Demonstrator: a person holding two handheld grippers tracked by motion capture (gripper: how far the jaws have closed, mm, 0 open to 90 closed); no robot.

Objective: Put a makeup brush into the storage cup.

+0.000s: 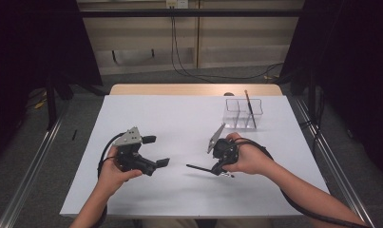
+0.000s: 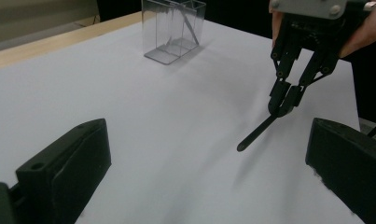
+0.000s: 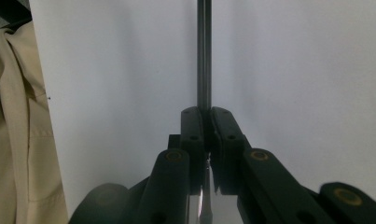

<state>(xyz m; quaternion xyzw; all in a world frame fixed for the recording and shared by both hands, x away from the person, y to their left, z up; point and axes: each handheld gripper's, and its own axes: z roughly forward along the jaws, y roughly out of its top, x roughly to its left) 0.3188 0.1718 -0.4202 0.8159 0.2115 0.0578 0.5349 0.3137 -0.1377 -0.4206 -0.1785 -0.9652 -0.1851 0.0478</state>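
My right gripper (image 1: 218, 169) is shut on a thin black pen (image 1: 197, 167), which sticks out to the left just above the white table (image 1: 179, 114). The left gripper view shows that right gripper (image 2: 283, 106) pointing down with the pen (image 2: 255, 134) slanting from its tips. In the right gripper view the pads (image 3: 193, 122) of the right gripper (image 3: 205, 116) pinch the pen's shaft (image 3: 204, 56). My left gripper (image 1: 157, 151) stands open at the table's left, jaws wide apart with nothing between them (image 2: 206, 140), facing the right hand.
A clear divided organiser (image 1: 244, 114) stands at the back right with a dark pen (image 1: 250, 107) leaning in it; the organiser (image 2: 174, 30) is far from both grippers. Beige clothing (image 3: 17, 116) lies beyond the table's near edge. Metal rails run along both sides.
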